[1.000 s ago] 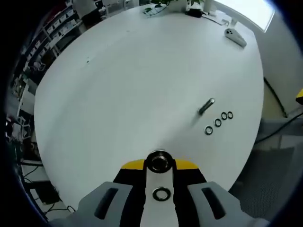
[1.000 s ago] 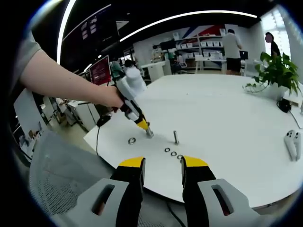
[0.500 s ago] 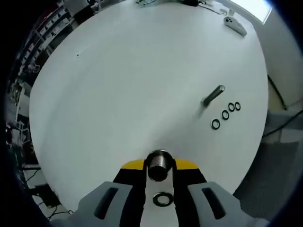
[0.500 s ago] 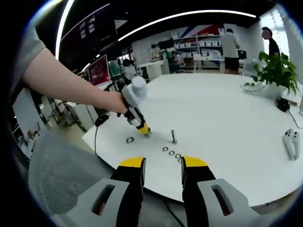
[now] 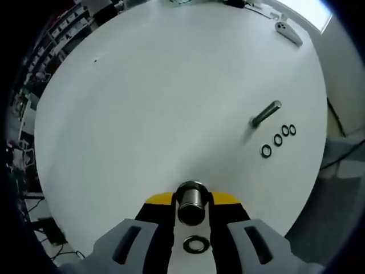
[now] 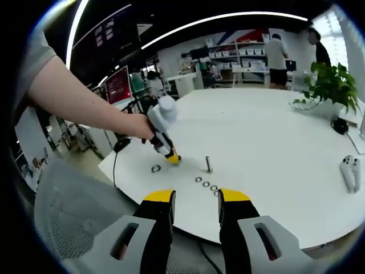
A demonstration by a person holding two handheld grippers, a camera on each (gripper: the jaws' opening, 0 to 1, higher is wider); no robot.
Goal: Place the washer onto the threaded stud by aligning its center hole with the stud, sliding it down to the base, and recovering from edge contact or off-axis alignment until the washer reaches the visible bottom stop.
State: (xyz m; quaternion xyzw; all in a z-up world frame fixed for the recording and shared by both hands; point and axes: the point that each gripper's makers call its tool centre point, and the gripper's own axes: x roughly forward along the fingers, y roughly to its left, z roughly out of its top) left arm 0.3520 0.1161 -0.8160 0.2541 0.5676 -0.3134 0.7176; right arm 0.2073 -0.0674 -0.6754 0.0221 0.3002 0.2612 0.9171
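My left gripper point(image 5: 191, 201) is shut on a short metal cylinder point(image 5: 191, 194), held between its yellow tips just over the white table point(image 5: 159, 97). One washer point(image 5: 195, 244) lies flat on the table between the jaws, behind the tips. The threaded stud point(image 5: 266, 113) stands upright to the right, with three washers point(image 5: 278, 140) in a row beside it. In the right gripper view the left gripper point(image 6: 171, 158) points down at the table, with the washer point(image 6: 155, 169) to its left and the stud point(image 6: 209, 164) to its right. My right gripper point(image 6: 197, 197) is open, back off the table's near edge.
A white controller point(image 5: 288, 33) lies at the table's far edge, seen again as the controller point(image 6: 352, 173) at the right. A potted plant point(image 6: 333, 85) stands far right. A grey mesh chair point(image 6: 74, 222) sits below the near edge. People stand by shelves behind.
The left gripper has shifted slightly left and dropped closer to the table, still holding the cylinder. The stud and row of washers sit a little farther right in its view. The right gripper stays put.
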